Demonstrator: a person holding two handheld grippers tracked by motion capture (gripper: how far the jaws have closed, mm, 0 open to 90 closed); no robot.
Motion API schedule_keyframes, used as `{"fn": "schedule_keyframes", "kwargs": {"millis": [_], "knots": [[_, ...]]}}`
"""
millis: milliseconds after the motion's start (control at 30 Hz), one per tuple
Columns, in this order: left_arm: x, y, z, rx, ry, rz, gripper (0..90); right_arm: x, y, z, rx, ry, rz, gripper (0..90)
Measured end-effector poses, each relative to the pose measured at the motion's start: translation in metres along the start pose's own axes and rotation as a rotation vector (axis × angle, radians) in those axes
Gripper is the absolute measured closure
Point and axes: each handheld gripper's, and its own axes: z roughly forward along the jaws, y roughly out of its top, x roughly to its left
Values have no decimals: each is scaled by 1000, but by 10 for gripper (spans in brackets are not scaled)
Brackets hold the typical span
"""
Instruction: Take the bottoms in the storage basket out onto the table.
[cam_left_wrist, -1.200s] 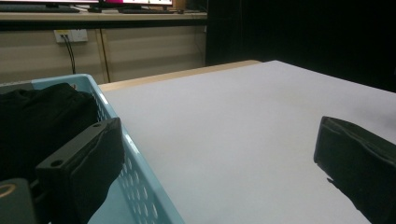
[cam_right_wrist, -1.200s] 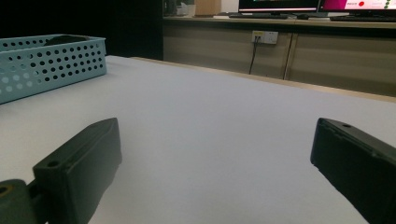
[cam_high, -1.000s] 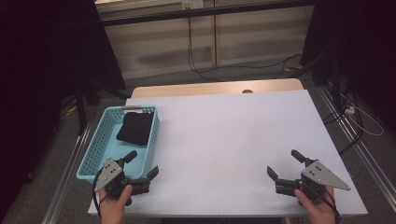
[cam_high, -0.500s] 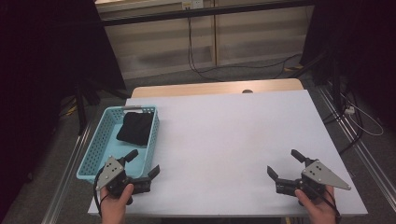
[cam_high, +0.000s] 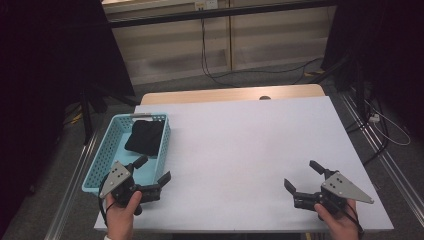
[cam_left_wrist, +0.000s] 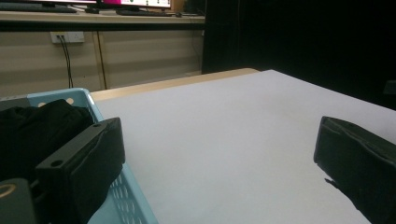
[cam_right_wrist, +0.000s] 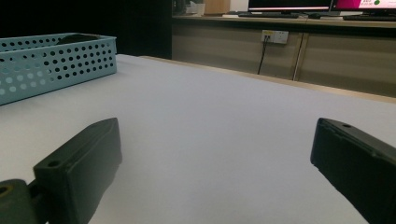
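Note:
A light blue perforated basket (cam_high: 102, 155) lies at the table's left edge with a folded black cloth (cam_high: 145, 136) in its far half. My left gripper (cam_high: 153, 170) rests open at the basket's near right corner, one jaw over the basket rim, the other over the table. In the left gripper view the cloth (cam_left_wrist: 32, 130) and basket rim (cam_left_wrist: 88, 100) sit behind the left jaw. My right gripper (cam_high: 304, 176) is open near the front right of the table, nothing between its jaws. From the right gripper view the basket (cam_right_wrist: 51, 58) is far off at the left.
The white table top (cam_high: 240, 145) has a wooden strip (cam_high: 230, 94) along its far edge. Beyond it are a wall with cables (cam_high: 210, 60) and dark curtains at both sides. Metal rails (cam_high: 385, 160) run along the floor at right.

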Motion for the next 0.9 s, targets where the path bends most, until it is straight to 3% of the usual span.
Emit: {"fn": "schedule_keyframes", "kwargs": {"millis": [533,733,900], "knots": [[2,11,7,30,-6,1,20,0,0,1,-4,3,-2,13],[11,20,8,28,8,-15,20,-2,0,1,-5,3,6,13],[15,29,9,27,12,-2,20,0,0,5,-3,13,2,13]]}}
